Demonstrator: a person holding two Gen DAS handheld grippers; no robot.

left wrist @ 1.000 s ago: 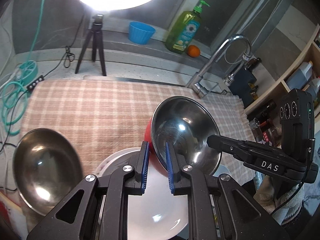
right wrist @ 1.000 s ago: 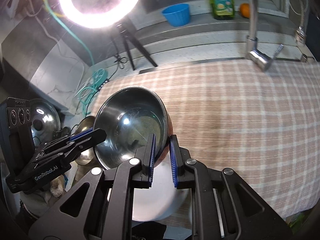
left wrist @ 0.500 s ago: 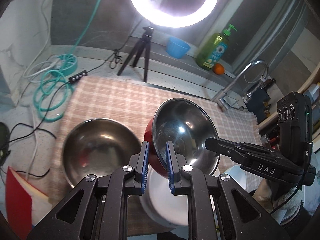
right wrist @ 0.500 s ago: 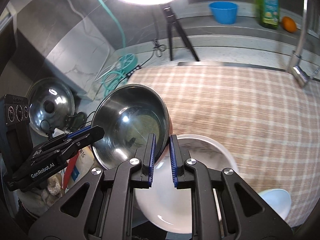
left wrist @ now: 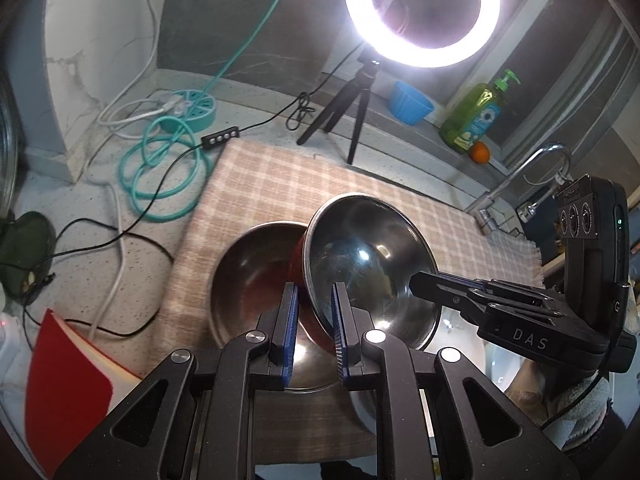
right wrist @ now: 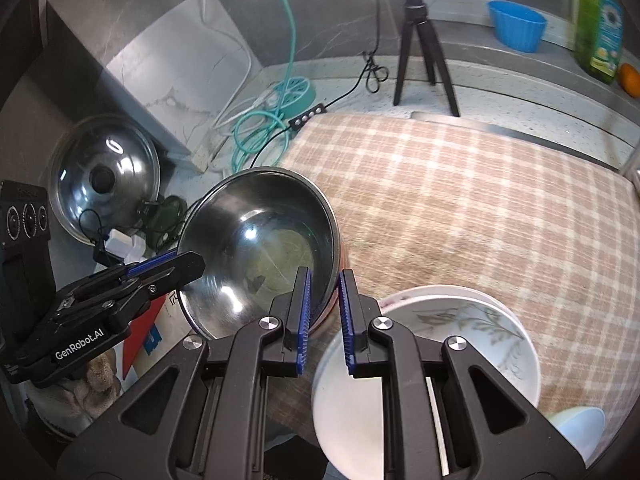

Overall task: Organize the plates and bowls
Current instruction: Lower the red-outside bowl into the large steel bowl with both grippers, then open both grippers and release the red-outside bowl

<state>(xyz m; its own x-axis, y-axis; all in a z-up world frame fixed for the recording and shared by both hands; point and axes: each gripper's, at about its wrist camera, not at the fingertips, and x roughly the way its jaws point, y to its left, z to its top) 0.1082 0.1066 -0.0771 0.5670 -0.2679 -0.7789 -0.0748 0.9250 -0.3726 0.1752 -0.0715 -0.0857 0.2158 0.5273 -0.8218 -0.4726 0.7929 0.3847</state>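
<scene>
left gripper [left wrist: 314, 322]: pinching near rim of red-sided steel bowl [left wrist: 366, 264] | right gripper [right wrist: 323, 312]: pinching its opposite rim | held bowl: tilted, over second steel bowl [left wrist: 256, 280] on checked cloth [right wrist: 460, 200] | white plate [right wrist: 440, 360]: just right of right gripper

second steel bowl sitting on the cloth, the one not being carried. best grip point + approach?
Take the resting steel bowl by its rim, one finger inside and one outside, as both grippers hold the red-backed bowl. It sits upright and open on the checked cloth, so the thin rim is the only pinchable edge. Come from above at its left edge; the carried bowl overhangs its right side.
</scene>
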